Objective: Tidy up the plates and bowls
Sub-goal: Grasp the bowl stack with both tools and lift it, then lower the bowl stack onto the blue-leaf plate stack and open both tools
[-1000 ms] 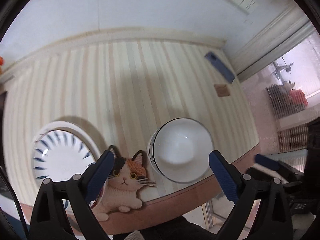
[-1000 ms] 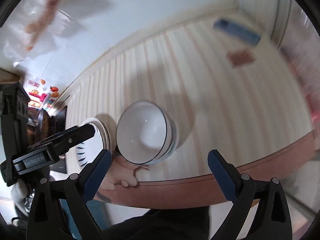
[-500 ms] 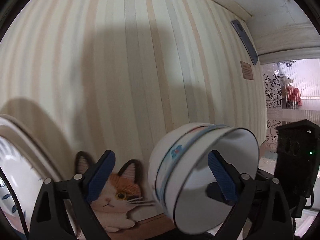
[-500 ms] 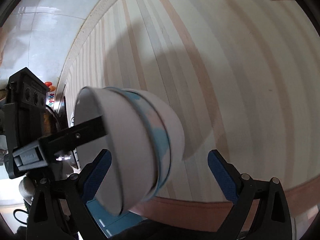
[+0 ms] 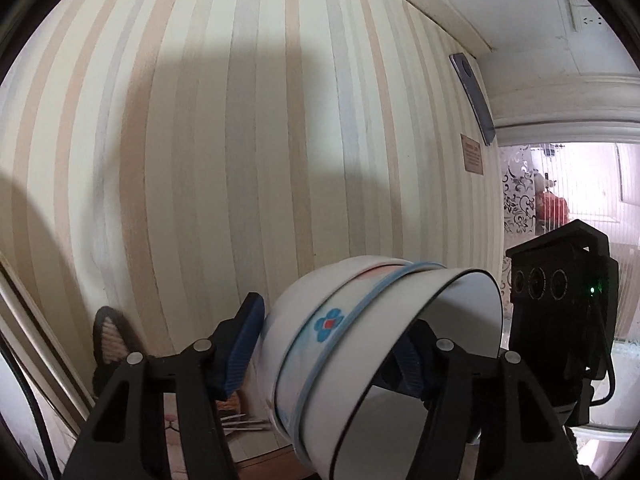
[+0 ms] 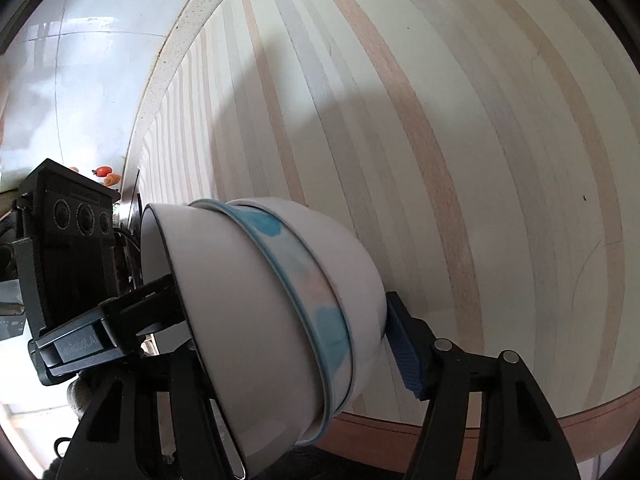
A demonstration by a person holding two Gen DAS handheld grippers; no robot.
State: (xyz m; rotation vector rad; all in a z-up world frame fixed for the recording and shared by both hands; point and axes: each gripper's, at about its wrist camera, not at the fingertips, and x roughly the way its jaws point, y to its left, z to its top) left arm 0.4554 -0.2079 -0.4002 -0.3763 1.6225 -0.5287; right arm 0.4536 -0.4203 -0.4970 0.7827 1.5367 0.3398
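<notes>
A stack of nested white bowls (image 5: 352, 344) lies tilted on its side just above the striped table (image 5: 280, 120). The outer bowl has a blue band and a blue flower; the inner one has a thin black rim. My left gripper (image 5: 326, 354) is shut on the stack, one blue pad against the outer base and the other finger inside the mouth. In the right wrist view the bowls (image 6: 272, 312) open toward the left. My right gripper (image 6: 288, 356) is shut on them from the opposite side, one pad on the base; its other finger is hidden behind the bowls.
A cat-shaped mat (image 5: 108, 332) lies beside the bowls, with a plate's rim (image 5: 28, 308) at the far left. A grey-blue flat object (image 5: 474, 96) and a small brown card (image 5: 472, 156) lie near the table's far right. The table's wooden front edge (image 6: 520, 420) is close.
A second ago both grippers hung open above the upright bowls. They came down, closed on the stack from opposite sides, and the stack tipped onto its side.
</notes>
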